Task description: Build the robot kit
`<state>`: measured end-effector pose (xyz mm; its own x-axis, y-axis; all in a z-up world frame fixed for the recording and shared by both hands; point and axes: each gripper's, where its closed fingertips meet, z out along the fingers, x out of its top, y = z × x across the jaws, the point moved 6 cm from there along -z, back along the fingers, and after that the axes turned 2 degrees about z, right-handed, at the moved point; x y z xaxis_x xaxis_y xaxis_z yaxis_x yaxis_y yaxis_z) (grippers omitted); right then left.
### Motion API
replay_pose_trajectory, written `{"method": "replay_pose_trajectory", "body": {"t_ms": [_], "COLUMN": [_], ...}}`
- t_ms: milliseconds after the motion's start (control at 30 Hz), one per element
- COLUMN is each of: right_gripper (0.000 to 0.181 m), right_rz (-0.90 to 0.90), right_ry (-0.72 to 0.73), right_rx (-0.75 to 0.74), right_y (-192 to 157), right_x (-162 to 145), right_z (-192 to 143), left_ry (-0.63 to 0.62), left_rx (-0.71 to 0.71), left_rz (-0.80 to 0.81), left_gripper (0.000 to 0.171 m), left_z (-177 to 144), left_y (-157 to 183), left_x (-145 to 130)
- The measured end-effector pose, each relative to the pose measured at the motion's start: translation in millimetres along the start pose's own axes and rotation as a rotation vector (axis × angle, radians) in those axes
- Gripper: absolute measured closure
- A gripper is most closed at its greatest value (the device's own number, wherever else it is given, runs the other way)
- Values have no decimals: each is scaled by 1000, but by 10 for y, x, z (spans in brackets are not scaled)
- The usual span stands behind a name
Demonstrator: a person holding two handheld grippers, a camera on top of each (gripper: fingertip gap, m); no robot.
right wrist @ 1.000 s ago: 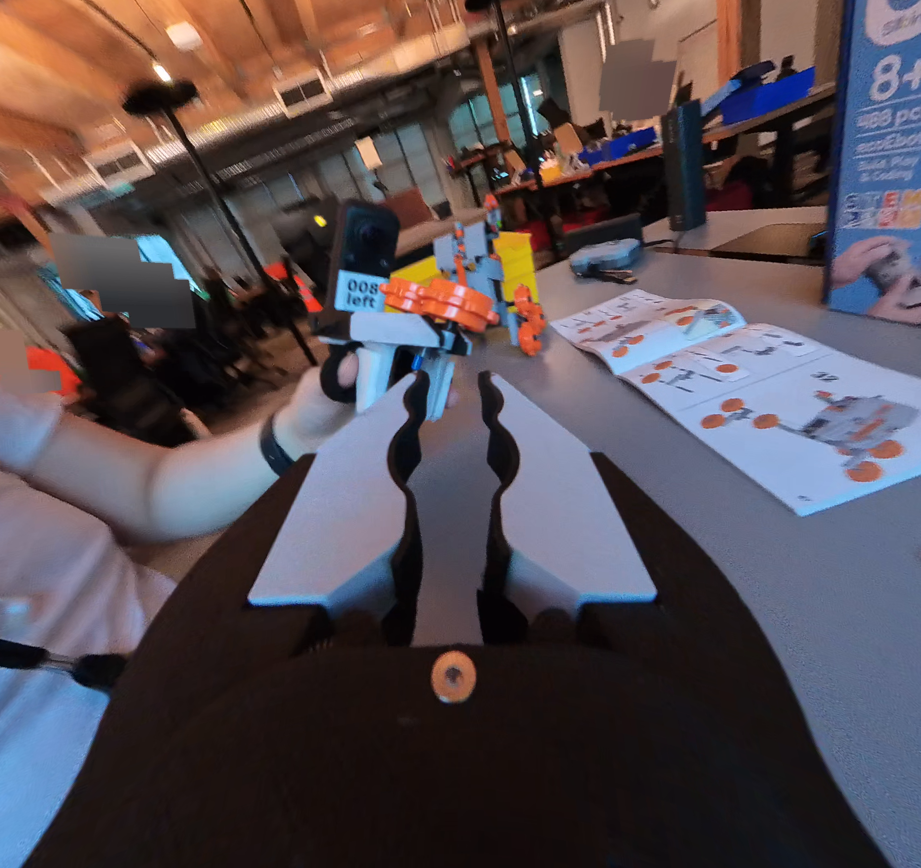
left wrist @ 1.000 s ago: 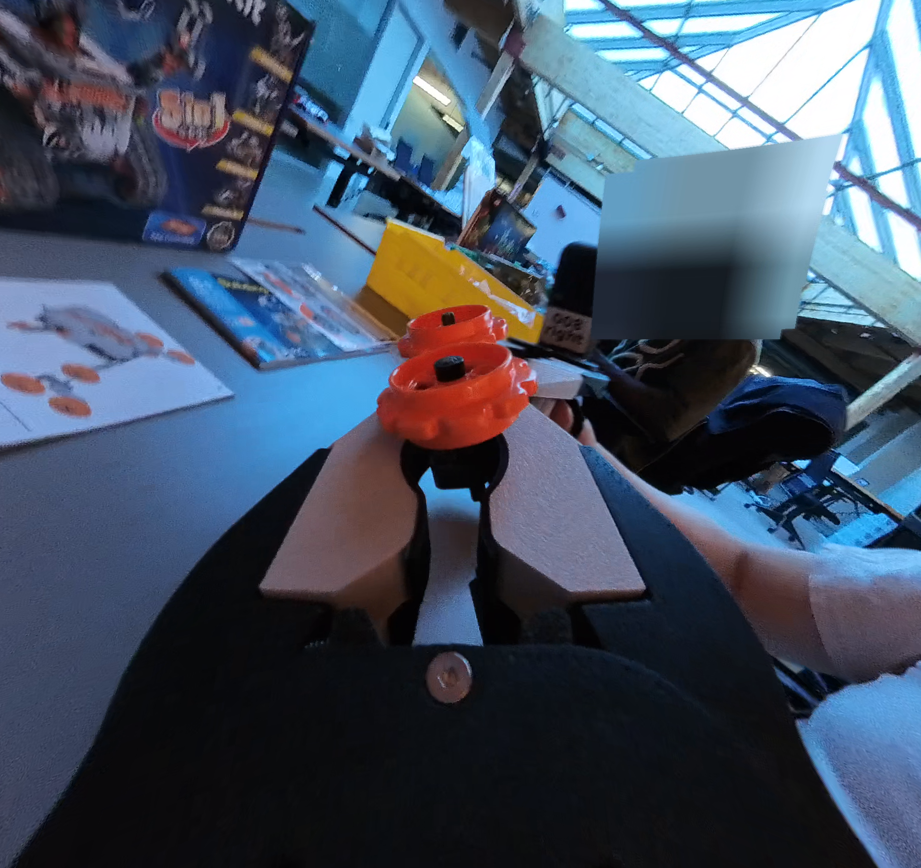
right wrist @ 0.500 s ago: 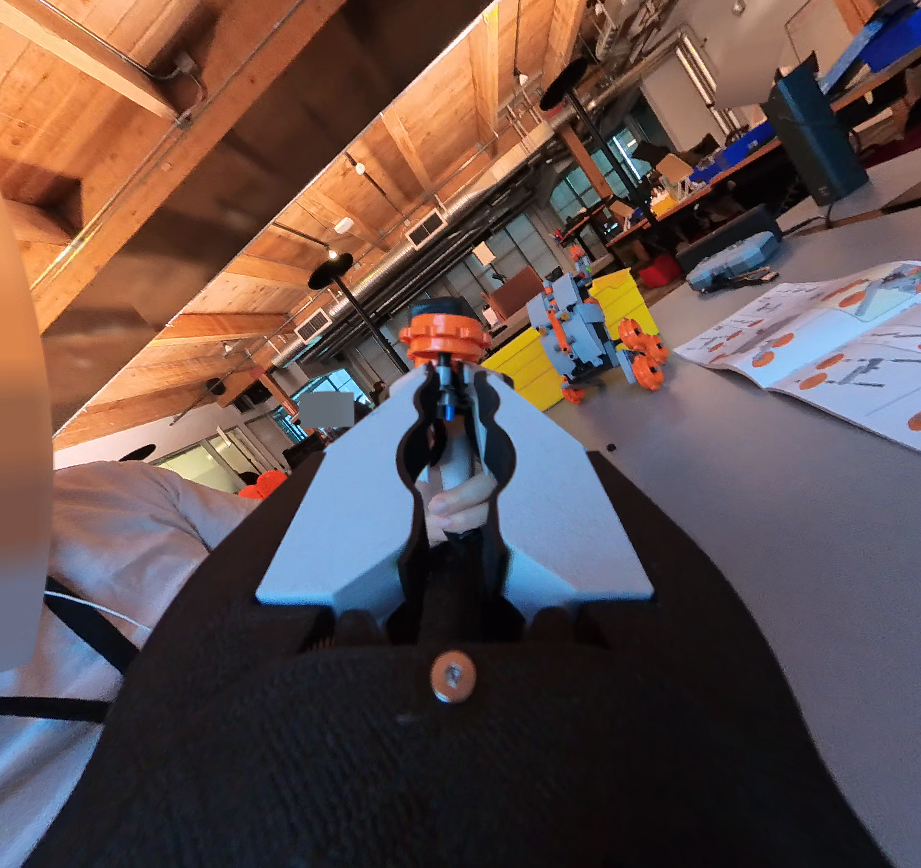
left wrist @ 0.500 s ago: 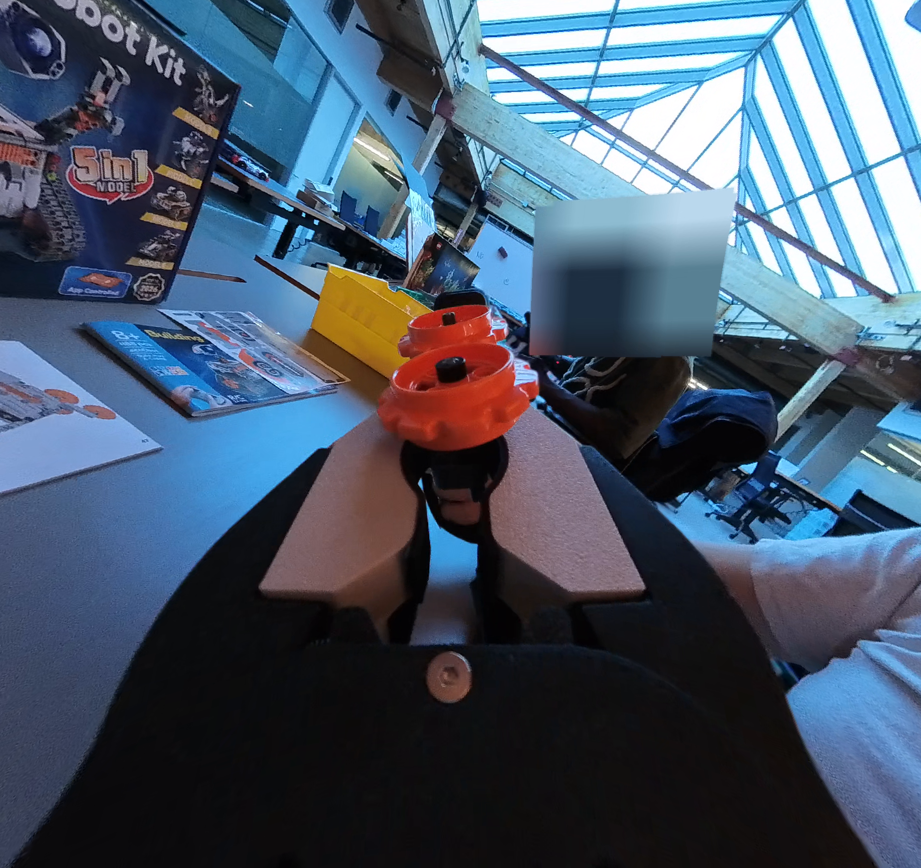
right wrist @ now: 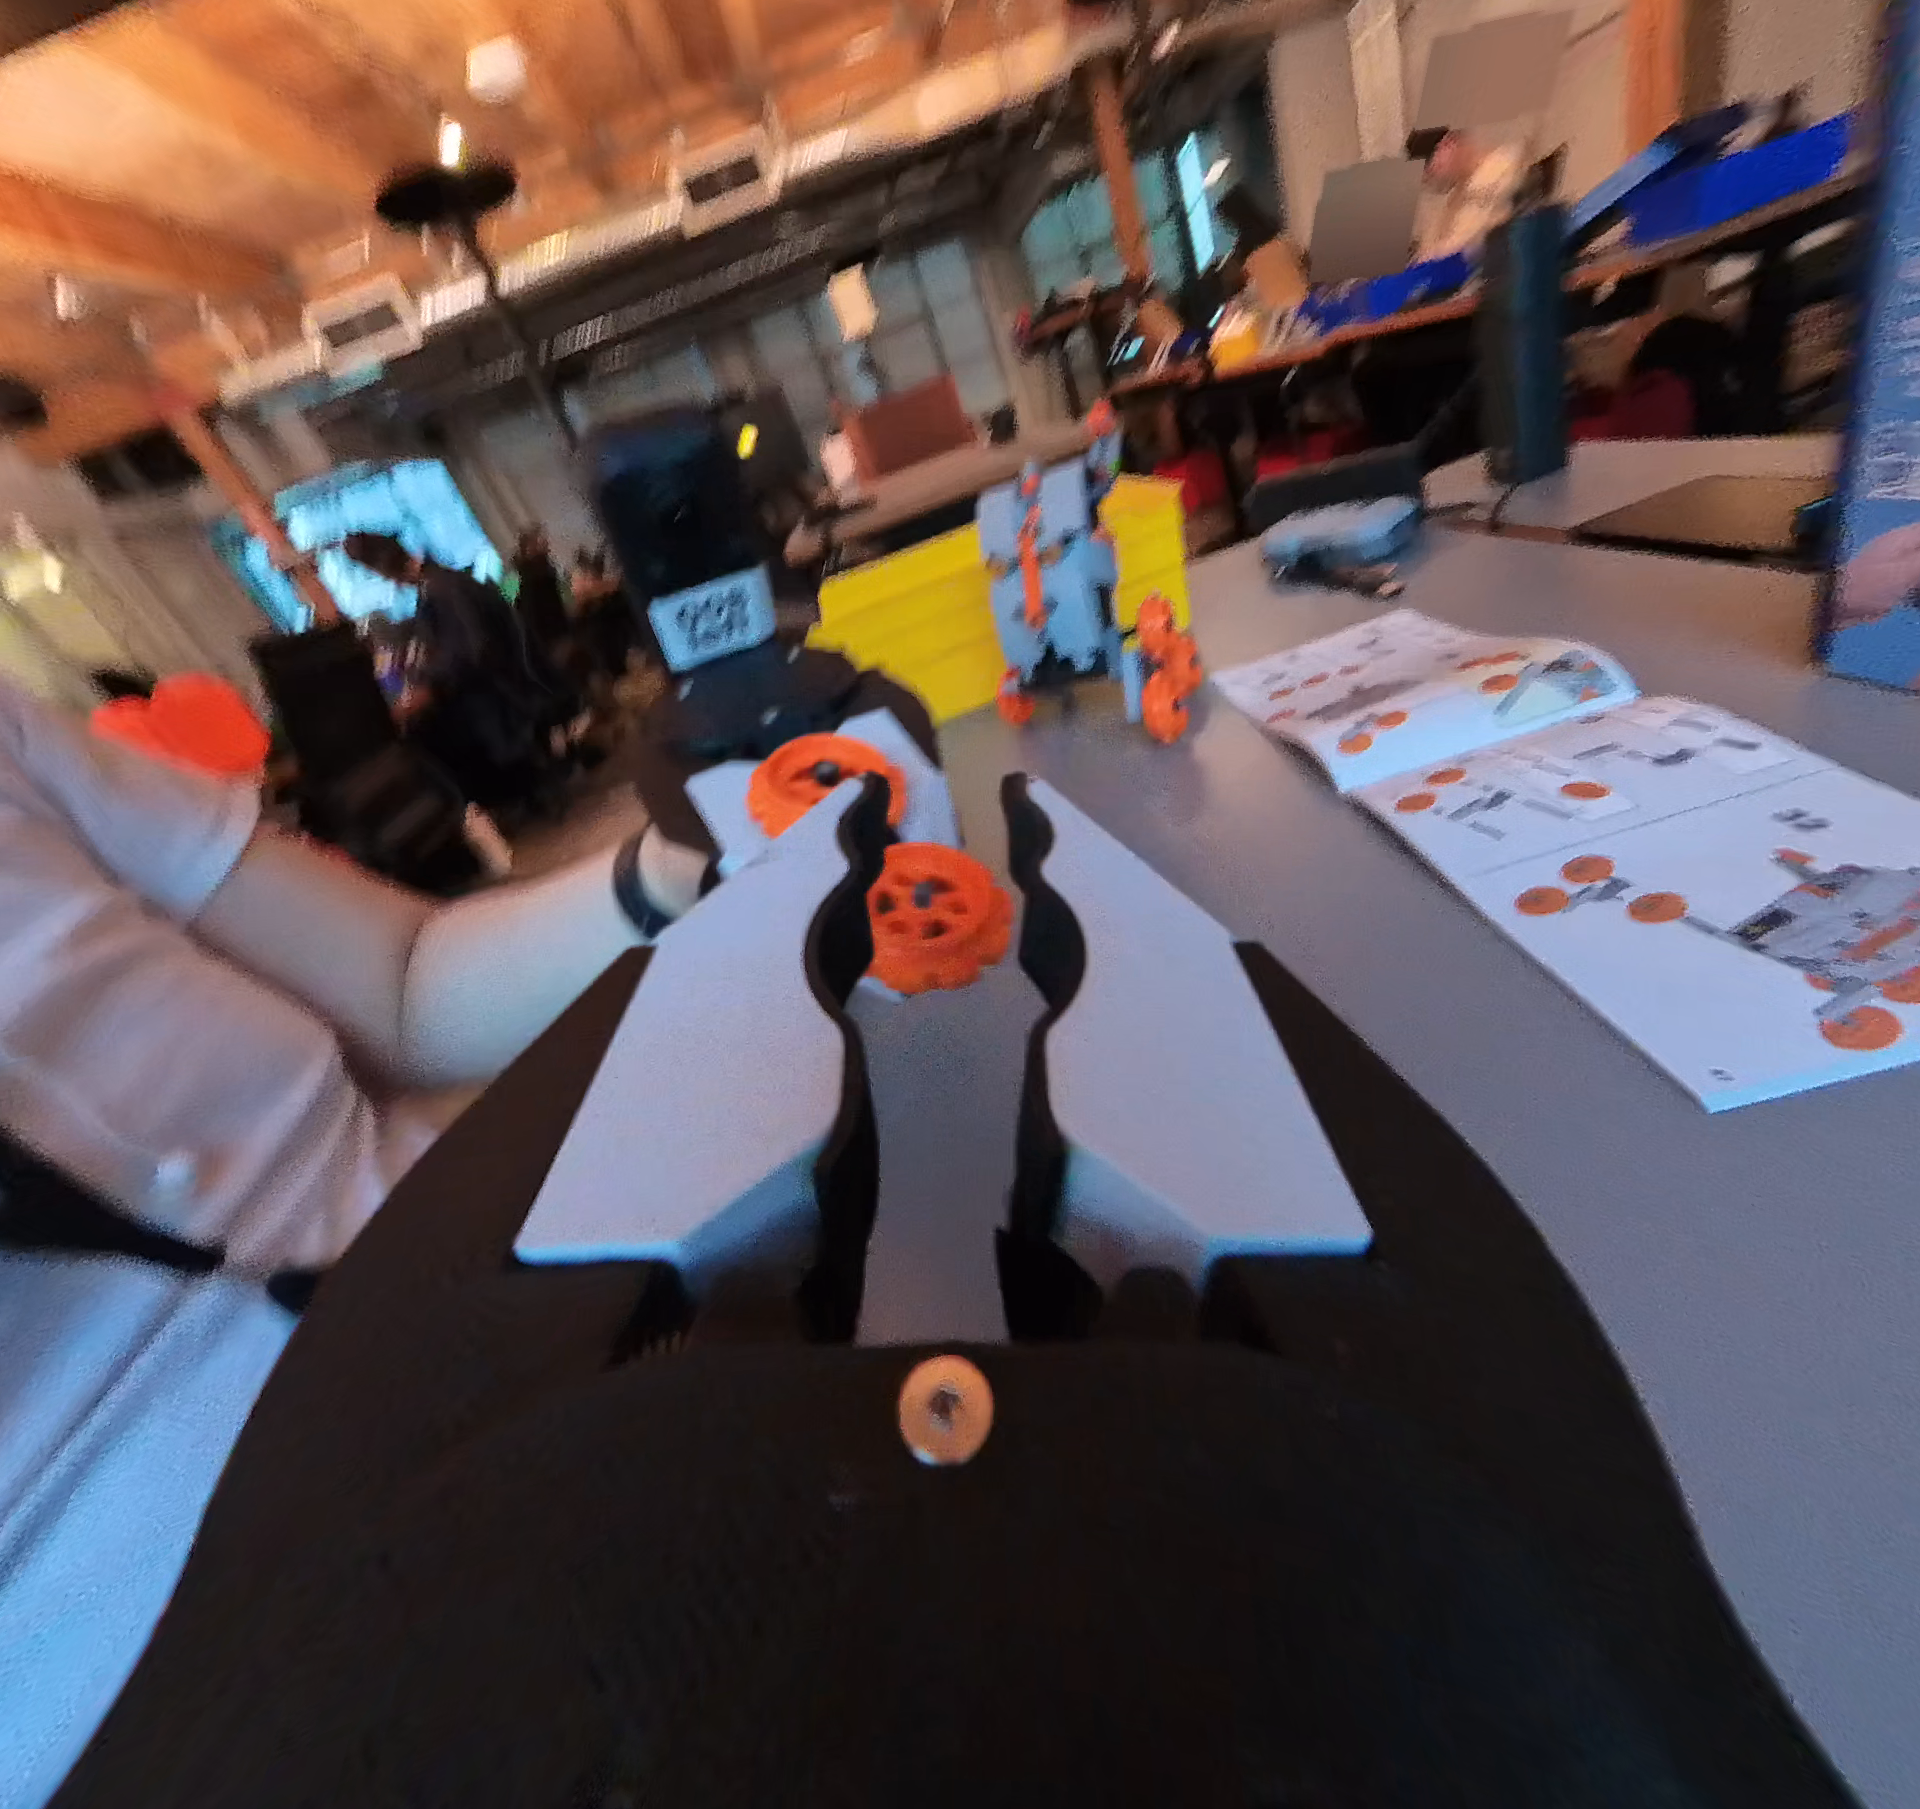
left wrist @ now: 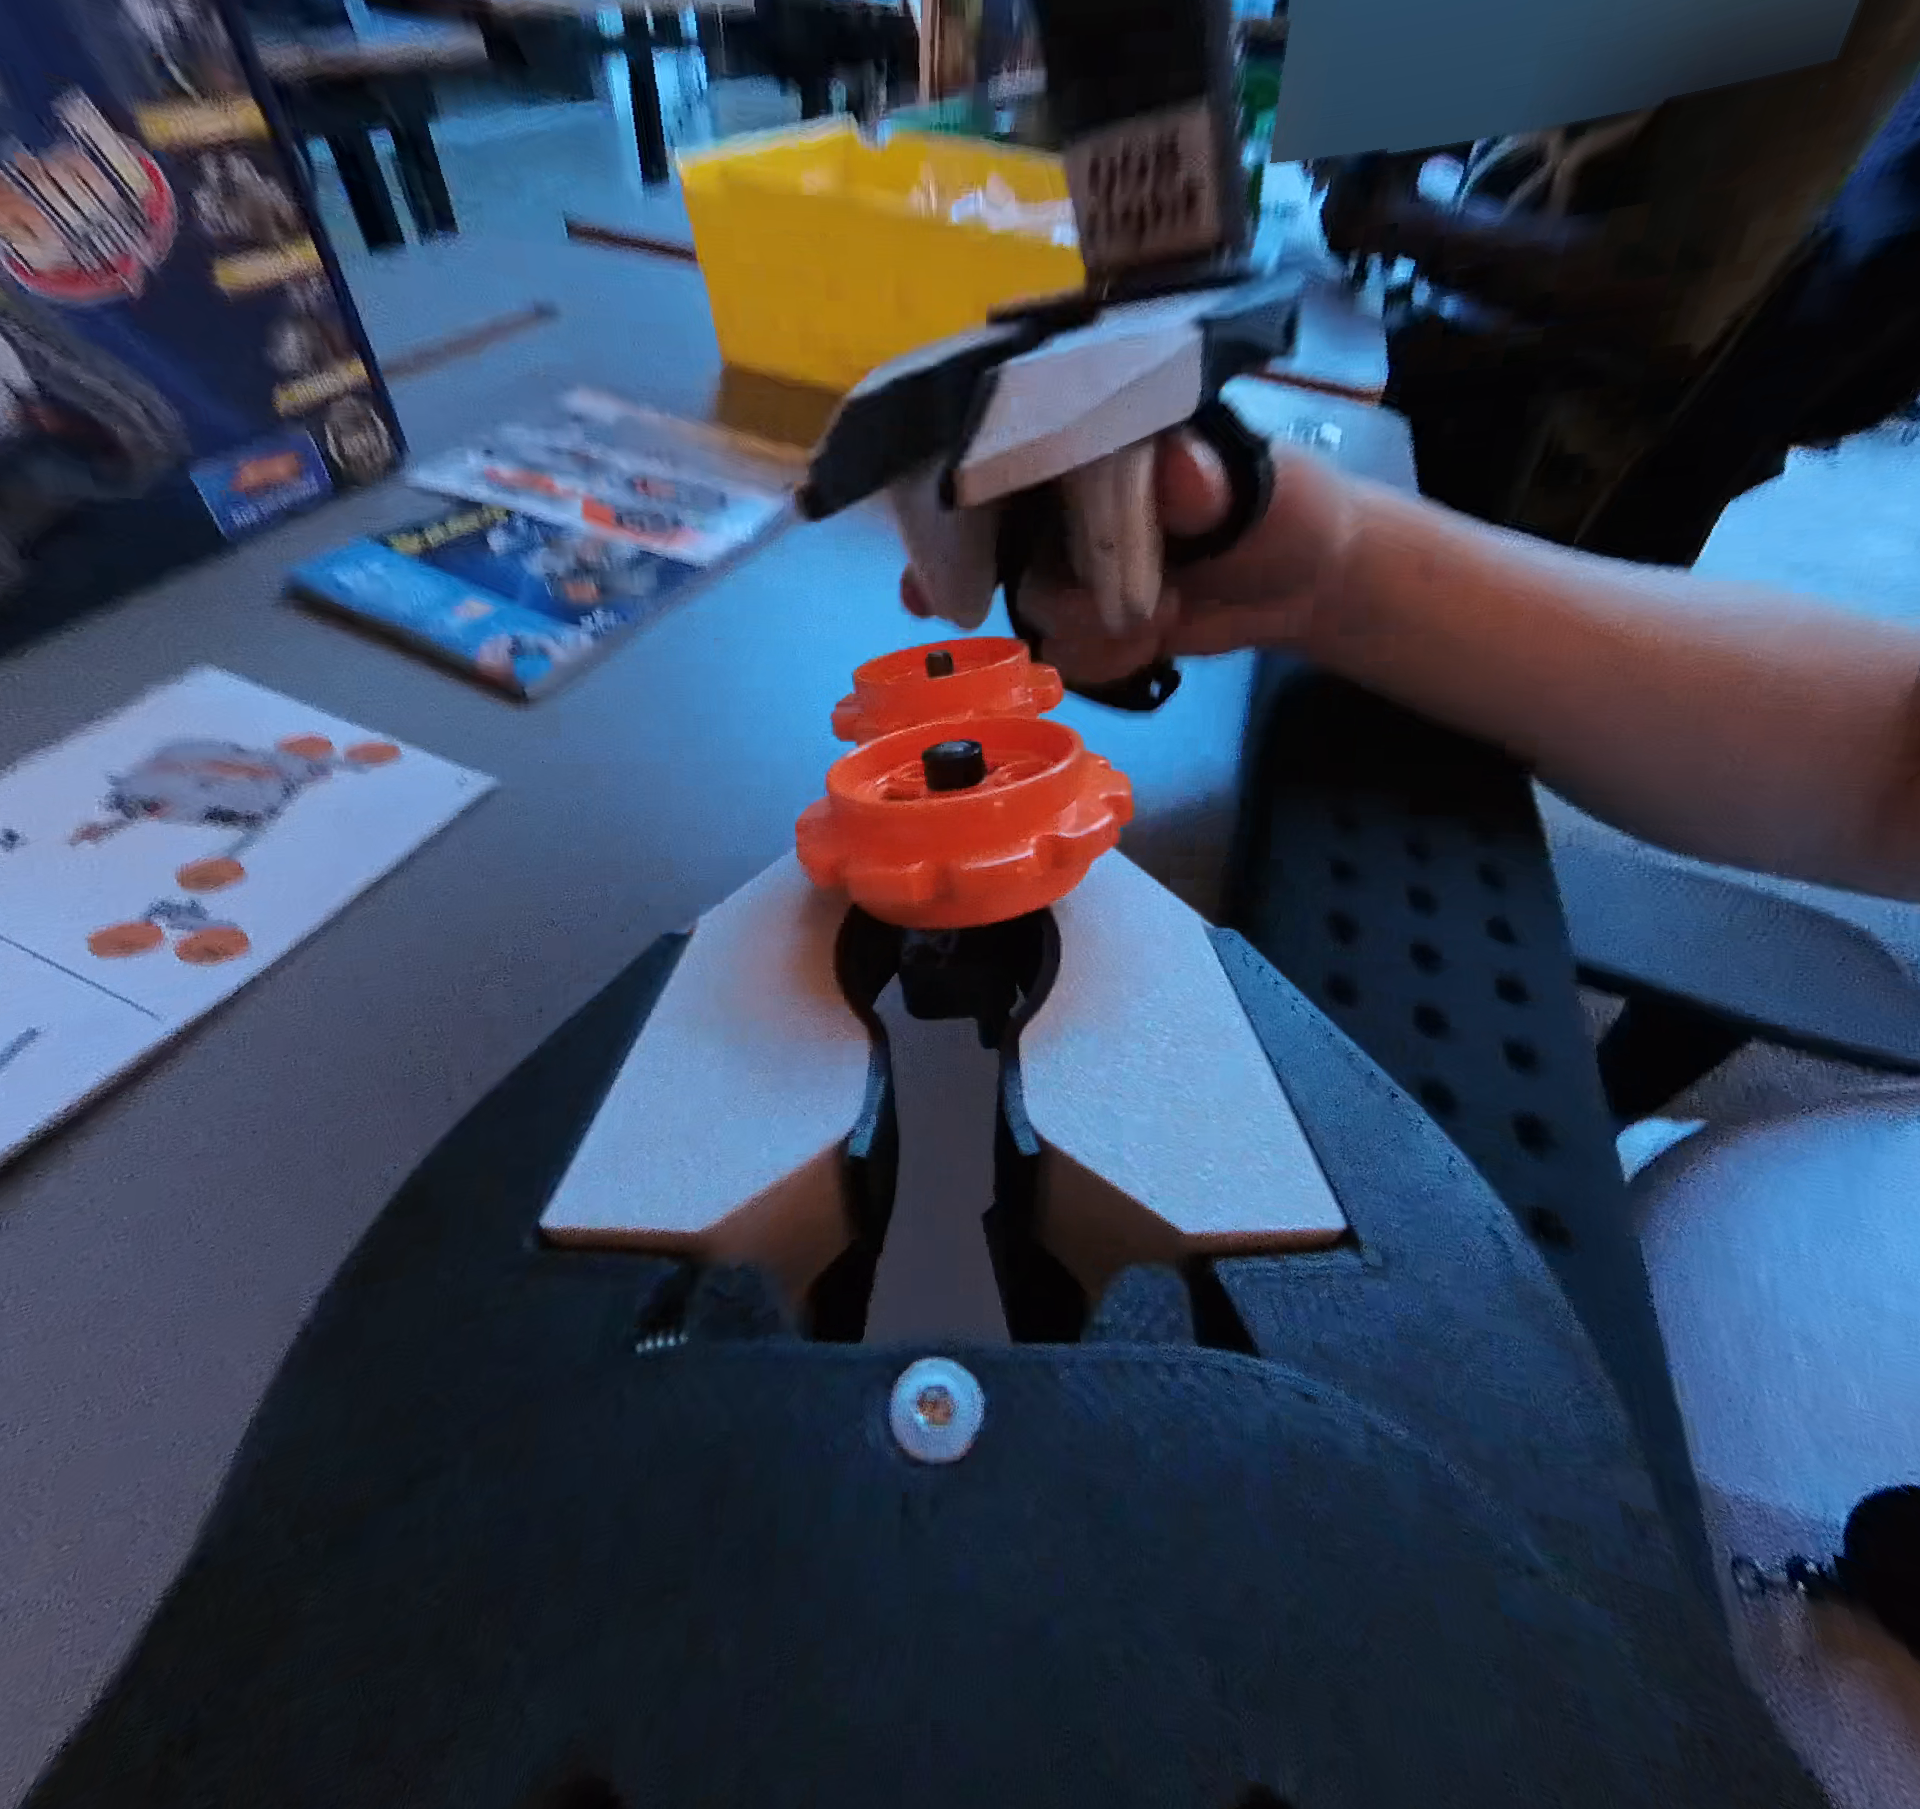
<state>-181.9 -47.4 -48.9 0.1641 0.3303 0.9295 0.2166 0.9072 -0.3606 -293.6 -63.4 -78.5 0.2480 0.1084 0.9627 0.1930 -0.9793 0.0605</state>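
Note:
My left gripper (left wrist: 951, 970) is shut on a black axle piece that carries two orange wheels, a near one (left wrist: 961, 819) and a far one (left wrist: 945, 689). It holds them above the grey table (left wrist: 623, 824). My right gripper (left wrist: 1039, 409), held by a hand (left wrist: 1122, 554), hovers just above and beyond the wheels. In the right wrist view my right gripper (right wrist: 940, 803) is open and empty. One orange wheel (right wrist: 935, 918) shows through its gap, the other (right wrist: 821, 783) sits on the left gripper (right wrist: 727, 699) behind. Both views are blurred.
A yellow bin (left wrist: 862, 253) stands at the back of the table. A dark kit box (left wrist: 156, 253), booklets (left wrist: 540, 533) and an open instruction sheet (left wrist: 208, 876) lie to the left. A grey and orange model (right wrist: 1070, 596) stands by the bin. A black perforated chair (left wrist: 1403, 928) is at the right. My hands' fingertips stand some 5 cm from each other.
Both grippers have tilted down from the ceiling toward the table. My right gripper has drawn back from the wheels and now sits above them. The left keeps its hold.

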Motion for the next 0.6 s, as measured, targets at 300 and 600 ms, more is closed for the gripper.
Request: {"method": "replay_pose_trajectory", "body": {"t_ms": [300, 600], "right_gripper": [165, 162], "right_rz": [-249, -287], "right_ry": [-436, -489], "right_rx": [-75, -146], "right_y": [55, 120], "right_x": [-446, -496], "right_z": [-6, -47], "left_ry": [-245, -417], "left_rx": [22, -73], "left_rz": [124, -326], "left_gripper": [163, 163], "left_z": [142, 177], "left_y": [3, -114], "left_x": [-301, -573]}}
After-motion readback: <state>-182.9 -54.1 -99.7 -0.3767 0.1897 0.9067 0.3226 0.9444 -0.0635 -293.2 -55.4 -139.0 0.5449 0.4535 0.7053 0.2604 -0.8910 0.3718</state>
